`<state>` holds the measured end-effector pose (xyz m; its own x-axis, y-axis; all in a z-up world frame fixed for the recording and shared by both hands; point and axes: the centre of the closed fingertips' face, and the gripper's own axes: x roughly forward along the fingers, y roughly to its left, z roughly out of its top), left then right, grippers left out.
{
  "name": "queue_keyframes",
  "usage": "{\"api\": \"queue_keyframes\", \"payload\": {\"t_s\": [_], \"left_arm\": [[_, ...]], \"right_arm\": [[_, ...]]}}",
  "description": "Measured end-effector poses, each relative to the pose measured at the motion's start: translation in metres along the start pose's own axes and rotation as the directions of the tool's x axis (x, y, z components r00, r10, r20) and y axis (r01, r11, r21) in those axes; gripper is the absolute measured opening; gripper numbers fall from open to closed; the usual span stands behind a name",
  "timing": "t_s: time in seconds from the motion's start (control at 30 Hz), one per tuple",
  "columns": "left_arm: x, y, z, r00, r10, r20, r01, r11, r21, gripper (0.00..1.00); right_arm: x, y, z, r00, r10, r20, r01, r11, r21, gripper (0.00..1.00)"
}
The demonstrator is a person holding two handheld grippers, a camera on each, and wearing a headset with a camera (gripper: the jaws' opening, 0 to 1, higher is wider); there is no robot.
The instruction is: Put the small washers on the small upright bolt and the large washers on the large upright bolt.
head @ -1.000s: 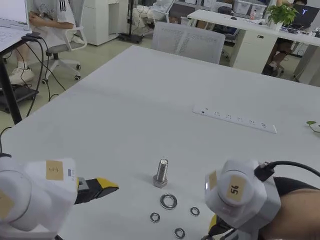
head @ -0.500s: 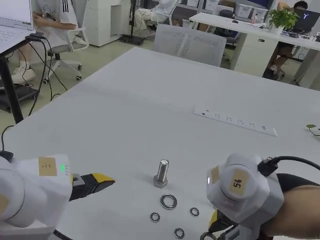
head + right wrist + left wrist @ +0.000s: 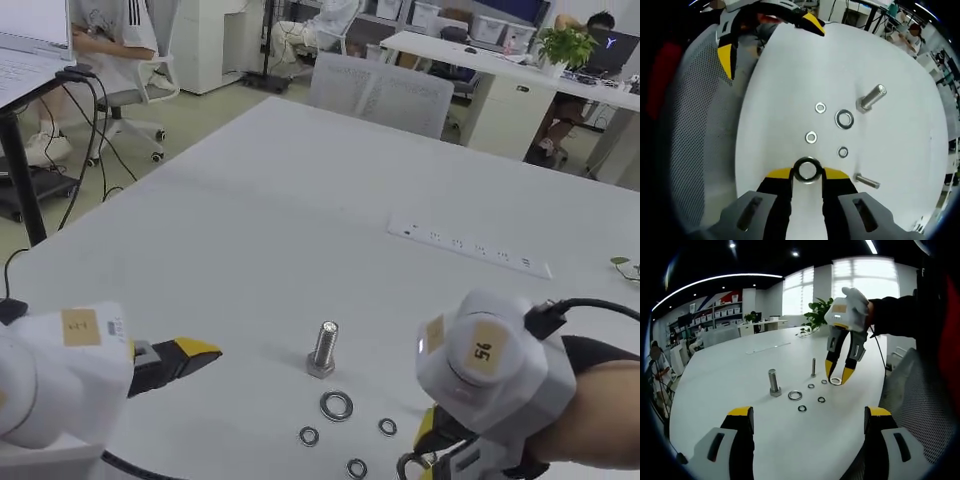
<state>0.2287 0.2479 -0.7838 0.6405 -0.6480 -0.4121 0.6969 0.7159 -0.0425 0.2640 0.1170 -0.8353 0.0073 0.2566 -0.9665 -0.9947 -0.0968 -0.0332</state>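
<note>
A large silver metal washer (image 3: 806,170) is being pinched between the yellow-tipped jaws of the right gripper (image 3: 806,174), low over the smooth white tabletop (image 3: 790,75). Whether it is touching the surface cannot be told. Just ahead of those jaws, three small silver washers (image 3: 811,137) and a second large silver washer (image 3: 844,119) are lying flat, each apart from the others. Beyond them the large silver hex-head bolt (image 3: 871,97) is standing upright on its head. The small thin silver bolt (image 3: 866,181) is standing close beside the right jaw.

Across the washers, the left gripper (image 3: 809,412) is hovering near the table's edge and facing the right gripper, its jaws spread wide with bare table between them.

Well beyond the large bolt, a long white power strip (image 3: 470,248) is lying on the table. A grey mesh chair (image 3: 378,92) is standing at the far edge. Farther off in the office, a green potted plant (image 3: 565,45) is sitting on another desk, and a seated person (image 3: 110,20) is occupying a wheeled chair.
</note>
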Motion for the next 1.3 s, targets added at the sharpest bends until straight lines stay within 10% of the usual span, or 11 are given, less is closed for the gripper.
{"api": "queue_keyframes", "payload": {"t_s": [1.3], "left_arm": [[0.0, 0.029, 0.003, 0.9924, 0.113, 0.05, -0.112, 0.994, -0.013, 0.88]], "right_arm": [[-0.044, -0.042, 0.045, 0.995, -0.099, 0.018, 0.1, 0.99, -0.104, 0.22]]}}
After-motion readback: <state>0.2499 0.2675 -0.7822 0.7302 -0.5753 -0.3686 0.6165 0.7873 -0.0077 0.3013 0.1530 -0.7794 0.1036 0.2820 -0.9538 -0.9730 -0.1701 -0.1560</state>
